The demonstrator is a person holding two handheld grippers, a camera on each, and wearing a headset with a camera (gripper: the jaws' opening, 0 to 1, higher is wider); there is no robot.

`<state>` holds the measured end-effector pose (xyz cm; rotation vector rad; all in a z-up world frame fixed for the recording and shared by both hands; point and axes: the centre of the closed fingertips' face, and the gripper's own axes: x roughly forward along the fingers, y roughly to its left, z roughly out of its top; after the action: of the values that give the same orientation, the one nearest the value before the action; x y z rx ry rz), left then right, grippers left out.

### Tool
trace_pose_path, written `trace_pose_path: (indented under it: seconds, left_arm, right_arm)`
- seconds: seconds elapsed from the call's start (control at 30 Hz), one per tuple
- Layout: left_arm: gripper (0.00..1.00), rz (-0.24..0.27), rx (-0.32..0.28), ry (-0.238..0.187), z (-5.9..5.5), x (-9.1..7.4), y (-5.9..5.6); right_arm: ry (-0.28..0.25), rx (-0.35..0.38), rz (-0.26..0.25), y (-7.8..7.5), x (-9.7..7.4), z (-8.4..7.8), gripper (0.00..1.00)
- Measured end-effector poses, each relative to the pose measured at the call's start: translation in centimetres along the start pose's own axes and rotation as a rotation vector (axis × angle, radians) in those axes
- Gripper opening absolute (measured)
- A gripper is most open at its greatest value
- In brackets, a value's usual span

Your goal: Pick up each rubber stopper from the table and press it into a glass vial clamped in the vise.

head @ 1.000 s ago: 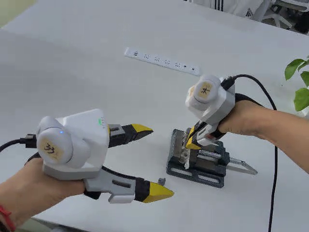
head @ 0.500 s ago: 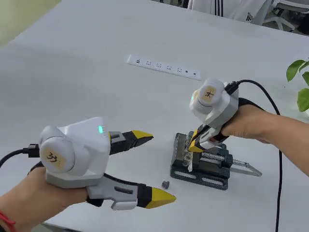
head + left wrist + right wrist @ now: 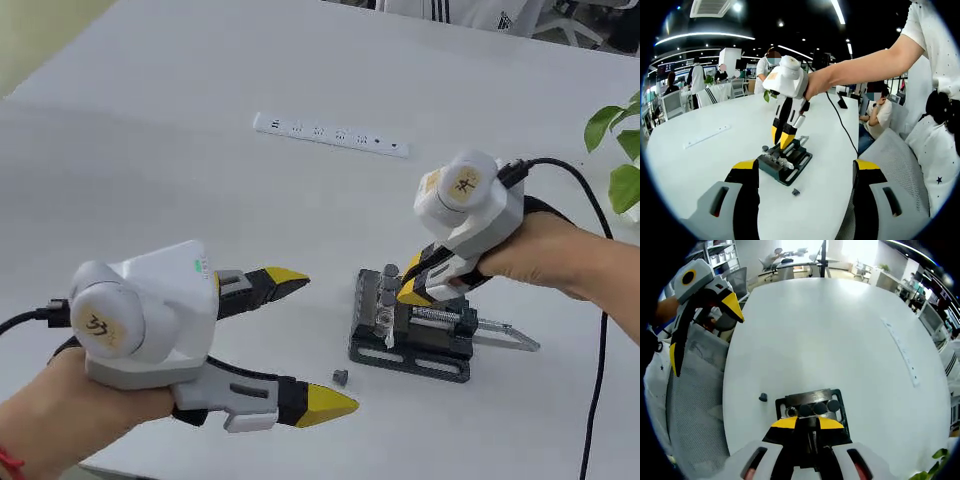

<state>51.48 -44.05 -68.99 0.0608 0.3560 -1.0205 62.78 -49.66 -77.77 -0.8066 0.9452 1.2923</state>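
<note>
The right gripper [image 3: 408, 292] hung closed and apparently empty just over the vise [image 3: 412, 356], while a loose stopper [image 3: 340, 377] lay on the desk [image 3: 180, 160] beside it, near the wide-open left gripper [image 3: 322, 342], which I judged should next lower and pinch it

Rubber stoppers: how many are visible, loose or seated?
4. One stopper lies loose on the table near the vise; three more sit in vials clamped in the vise. The right hand-held gripper could hide others.
</note>
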Motion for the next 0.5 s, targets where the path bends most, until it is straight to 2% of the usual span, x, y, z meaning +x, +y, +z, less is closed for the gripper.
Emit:
trace_pose_path:
  seconds: [0.33,0.5]
  left_arm:
    - [0.75,-0.01,0.004,0.019,-0.4,0.1,-0.1]
    - [0.76,-0.014,0.006,0.028,-0.5,0.1,-0.2]
  right_arm:
    - [-0.177,0.099,-0.057,1.0,-2.7,-0.2,0.14]
    - [-0.238,0.135,-0.083,1.6,-3.2,-0.5,0.17]
